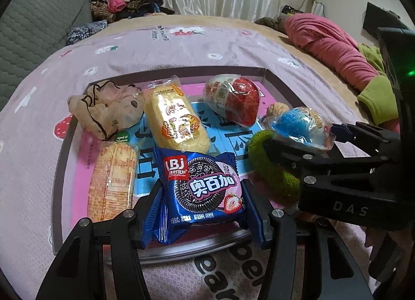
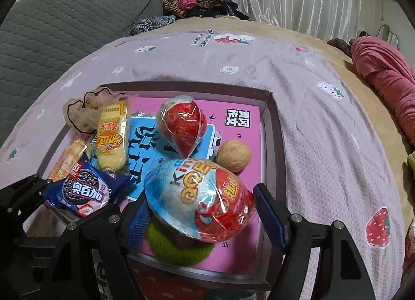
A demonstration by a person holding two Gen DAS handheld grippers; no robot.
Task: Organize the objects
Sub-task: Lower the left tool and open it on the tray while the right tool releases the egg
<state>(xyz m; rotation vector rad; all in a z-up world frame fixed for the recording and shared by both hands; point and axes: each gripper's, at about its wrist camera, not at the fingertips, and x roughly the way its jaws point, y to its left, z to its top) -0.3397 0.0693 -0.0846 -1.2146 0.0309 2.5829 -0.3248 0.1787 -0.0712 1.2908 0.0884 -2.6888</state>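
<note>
My left gripper (image 1: 201, 211) is matte black plastic, angular linkage arms fixed with round silver screw heads, and blue ribbed pads (image 1: 253, 215) lining the jaws. My right gripper (image 2: 202, 219) is built the same; behind its jaws I read pale "DAS" lettering (image 1: 350, 210) and see a green light (image 1: 410, 74) glowing.

Blue cookie packet (image 1: 199, 191): glossy plastic film, crinkled. Blue-and-red wrapped egg (image 2: 199, 199): shiny clear cellophane over smooth shell. Green ring-shaped scrunchie (image 1: 275, 167): fuzzy, matt cloth. Round tan walnut (image 2: 234, 155): rough, dull shell. Pink bedspread (image 2: 311, 123): matt woven cloth. Black grippers: matt plastic, bright metal rivets.
</note>
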